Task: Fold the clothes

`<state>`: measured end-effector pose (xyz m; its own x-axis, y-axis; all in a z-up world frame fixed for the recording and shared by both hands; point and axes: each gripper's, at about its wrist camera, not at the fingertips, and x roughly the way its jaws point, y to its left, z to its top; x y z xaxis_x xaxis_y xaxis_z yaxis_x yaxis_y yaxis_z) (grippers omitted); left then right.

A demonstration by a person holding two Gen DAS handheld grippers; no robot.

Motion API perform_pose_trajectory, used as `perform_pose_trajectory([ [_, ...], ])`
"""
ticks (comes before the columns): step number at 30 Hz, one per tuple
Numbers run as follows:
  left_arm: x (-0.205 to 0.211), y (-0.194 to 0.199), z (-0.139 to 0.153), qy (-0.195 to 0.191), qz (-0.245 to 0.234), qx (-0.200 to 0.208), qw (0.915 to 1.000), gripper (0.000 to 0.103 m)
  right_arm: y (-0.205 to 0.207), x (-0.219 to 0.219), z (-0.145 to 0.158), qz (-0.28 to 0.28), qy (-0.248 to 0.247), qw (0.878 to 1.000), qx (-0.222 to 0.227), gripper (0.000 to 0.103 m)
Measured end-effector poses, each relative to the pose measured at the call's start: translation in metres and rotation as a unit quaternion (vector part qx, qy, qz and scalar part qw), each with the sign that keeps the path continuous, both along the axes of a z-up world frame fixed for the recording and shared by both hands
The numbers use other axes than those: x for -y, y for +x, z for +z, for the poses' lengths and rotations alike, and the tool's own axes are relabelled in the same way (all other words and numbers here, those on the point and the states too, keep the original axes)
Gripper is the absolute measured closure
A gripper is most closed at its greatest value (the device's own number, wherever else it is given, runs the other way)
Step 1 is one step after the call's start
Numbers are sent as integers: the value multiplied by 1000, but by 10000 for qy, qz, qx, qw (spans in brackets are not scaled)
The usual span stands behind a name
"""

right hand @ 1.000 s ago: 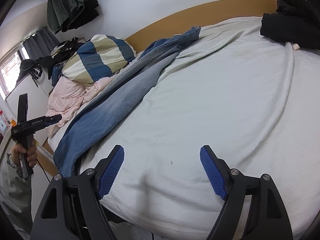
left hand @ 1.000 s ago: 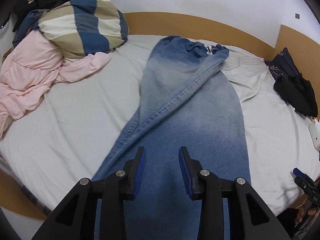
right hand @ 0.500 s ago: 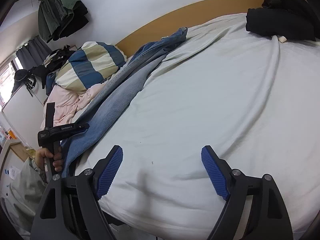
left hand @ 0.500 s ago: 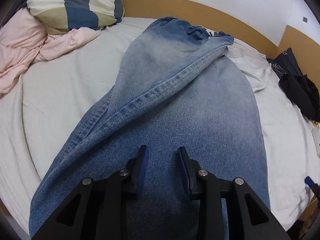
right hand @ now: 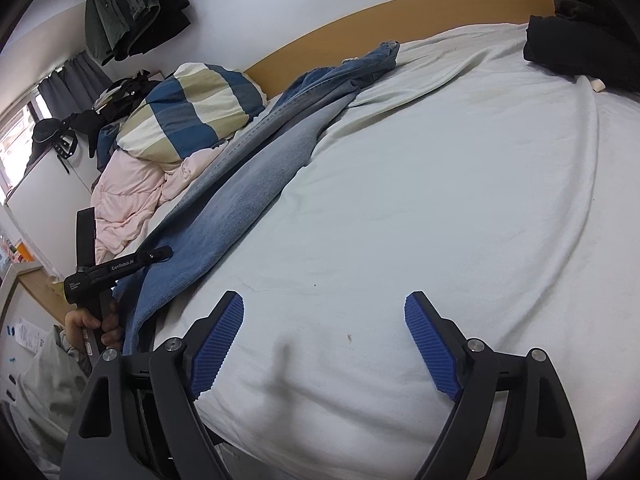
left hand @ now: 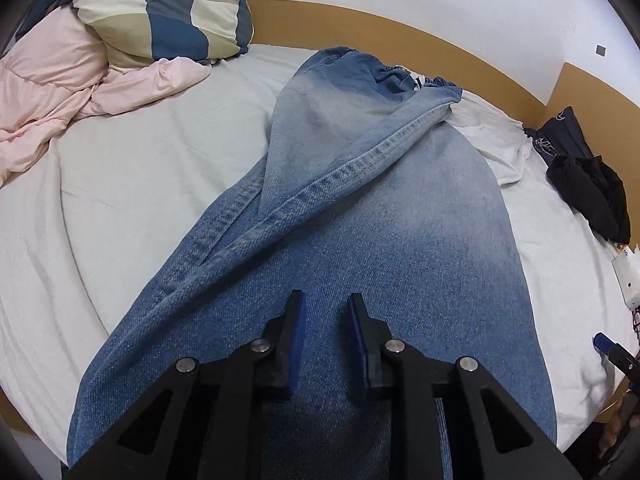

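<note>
A pair of faded blue jeans (left hand: 360,208) lies lengthwise on the bed, waistband at the far end near the headboard, one leg folded over the other. My left gripper (left hand: 326,312) hangs low over the darker lower-leg denim. Its jaws are closing, with a narrow gap left and the flat denim showing between the blue pads, which do not press on it. In the right wrist view the jeans (right hand: 248,196) run along the left side. My right gripper (right hand: 324,312) stands wide open above the bare white sheet (right hand: 440,200), holding nothing.
A striped pillow (left hand: 160,12) and a pink duvet (left hand: 52,80) lie at the far left. Black clothes (left hand: 588,196) and a crumpled white cloth (left hand: 492,136) sit at the right edge. A person's hand (right hand: 92,324) grips the left gripper's handle beside the bed. Jackets (right hand: 132,4) hang on the wall.
My left gripper has sunk toward the jeans and its jaws have narrowed. My right gripper stayed wide open over the sheet, with its view shifted a little.
</note>
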<state>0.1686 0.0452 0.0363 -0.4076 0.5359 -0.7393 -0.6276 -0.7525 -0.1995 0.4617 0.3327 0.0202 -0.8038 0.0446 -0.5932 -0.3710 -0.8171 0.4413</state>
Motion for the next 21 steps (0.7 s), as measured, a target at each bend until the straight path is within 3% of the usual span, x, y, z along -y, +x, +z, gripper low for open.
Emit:
perform_pose_trajectory([
  [13, 36, 3, -6, 400, 81, 298, 9987, 93, -11, 9, 1, 66, -4, 10000, 23, 16],
  [21, 63, 21, -4, 212, -31, 287, 9994, 99, -8, 5, -1, -58, -125, 9999, -46, 16],
])
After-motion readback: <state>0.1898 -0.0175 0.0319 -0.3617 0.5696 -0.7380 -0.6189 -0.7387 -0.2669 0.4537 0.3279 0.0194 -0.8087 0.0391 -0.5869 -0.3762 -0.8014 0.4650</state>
